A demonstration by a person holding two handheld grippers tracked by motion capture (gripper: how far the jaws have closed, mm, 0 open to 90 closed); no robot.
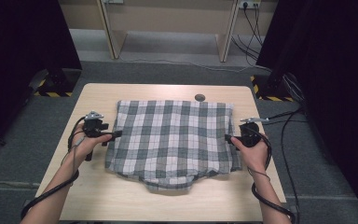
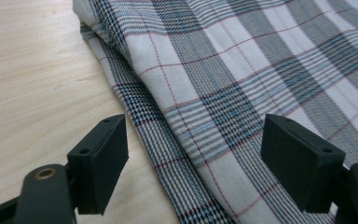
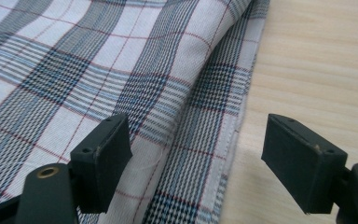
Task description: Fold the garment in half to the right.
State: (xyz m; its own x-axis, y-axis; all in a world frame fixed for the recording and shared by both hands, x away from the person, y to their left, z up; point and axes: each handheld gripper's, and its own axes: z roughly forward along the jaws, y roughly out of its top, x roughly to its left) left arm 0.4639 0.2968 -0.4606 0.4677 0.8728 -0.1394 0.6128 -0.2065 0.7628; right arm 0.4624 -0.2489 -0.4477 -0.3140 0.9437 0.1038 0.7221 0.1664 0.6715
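Plaid cloth (image 1: 172, 140) lies flat mid-counter (image 1: 93, 196), looks like a folded garment: several layers, roughly square, bottom edge uneven with a lower layer sticking out toward the person. Expect it light, soft, limp, no stiffness, so it'll sag and drape wherever it isn't supported; woven cotton-type weave, probably not slippery against the pads. Best grab points: the stacked side edges, taking all layers at once, or the layers will slide apart. Left hand-held gripper (image 1: 117, 134) sits at the cloth's left edge, jaws wide apart and straddling the edge (image 2: 158, 140), nothing pinched yet. Right hand-held gripper (image 1: 227, 138) is at the right edge, jaws equally wide, hemmed edge (image 3: 233, 140) between them, nothing pinched. Pattern: white ground, grey/black bands, thin red and blue lines. Small dark round fitting (image 1: 199, 97) on the counter just beyond the far edge, clear of the cloth.
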